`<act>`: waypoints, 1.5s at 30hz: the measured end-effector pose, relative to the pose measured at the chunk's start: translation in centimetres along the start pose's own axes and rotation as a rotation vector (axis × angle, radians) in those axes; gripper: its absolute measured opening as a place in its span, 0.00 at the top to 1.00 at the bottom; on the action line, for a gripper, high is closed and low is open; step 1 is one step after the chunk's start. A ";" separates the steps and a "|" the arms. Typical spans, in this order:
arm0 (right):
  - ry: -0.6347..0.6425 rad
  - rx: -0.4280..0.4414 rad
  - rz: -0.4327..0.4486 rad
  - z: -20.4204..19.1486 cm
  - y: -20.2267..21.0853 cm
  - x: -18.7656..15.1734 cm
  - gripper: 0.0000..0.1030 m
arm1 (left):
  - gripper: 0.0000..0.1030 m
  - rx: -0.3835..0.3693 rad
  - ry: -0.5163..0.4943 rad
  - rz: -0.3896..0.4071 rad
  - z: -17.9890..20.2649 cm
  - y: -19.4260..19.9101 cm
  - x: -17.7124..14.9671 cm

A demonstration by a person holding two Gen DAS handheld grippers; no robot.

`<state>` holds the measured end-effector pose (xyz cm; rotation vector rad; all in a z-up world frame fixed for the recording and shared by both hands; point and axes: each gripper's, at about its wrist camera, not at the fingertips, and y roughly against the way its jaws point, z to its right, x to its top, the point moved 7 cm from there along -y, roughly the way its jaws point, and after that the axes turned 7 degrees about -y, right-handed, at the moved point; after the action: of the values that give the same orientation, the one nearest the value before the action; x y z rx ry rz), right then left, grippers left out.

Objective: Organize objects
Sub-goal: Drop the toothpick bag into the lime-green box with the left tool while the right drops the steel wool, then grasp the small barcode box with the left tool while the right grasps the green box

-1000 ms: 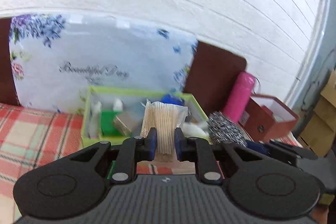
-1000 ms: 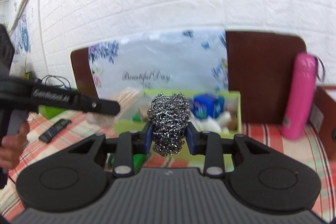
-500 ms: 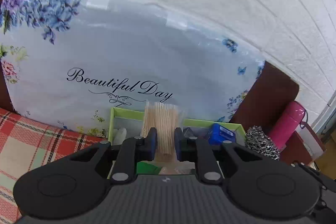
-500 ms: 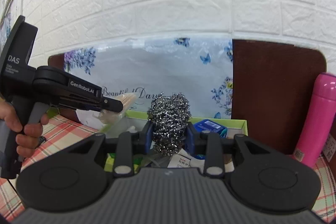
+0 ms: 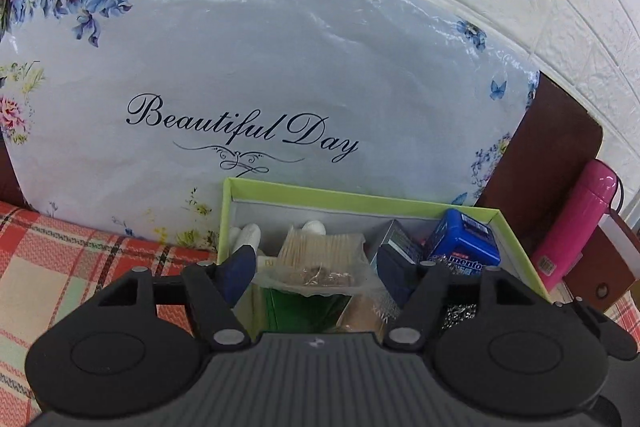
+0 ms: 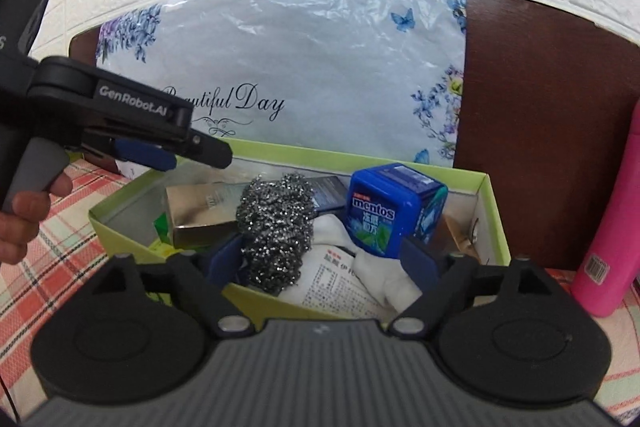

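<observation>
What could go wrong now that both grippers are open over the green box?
1. The steel wool sits near the front wall of the green box, close to the right gripper; its strands may snag a pad on withdrawal.
2. The toothpick pack lies on top of other items between the left gripper fingers, so it may slide.
3. Both grippers crowd one box and may collide.

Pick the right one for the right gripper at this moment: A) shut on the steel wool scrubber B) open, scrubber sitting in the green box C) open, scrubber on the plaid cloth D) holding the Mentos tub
B: the right gripper has its fingers spread wide, and the steel wool scrubber sits loose inside the green box, beside the blue Mentos tub.
</observation>
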<state>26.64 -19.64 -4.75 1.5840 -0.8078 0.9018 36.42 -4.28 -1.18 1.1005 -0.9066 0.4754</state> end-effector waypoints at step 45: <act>-0.115 0.011 0.041 -3.0 16.1 -6.2 0.00 | 0.28 0.234 0.031 -0.042 2.7 14.7 -12.2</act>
<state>9.30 -19.33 -2.29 1.6454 -0.9206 0.8520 17.73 0.40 -2.57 1.3184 -0.8133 0.5721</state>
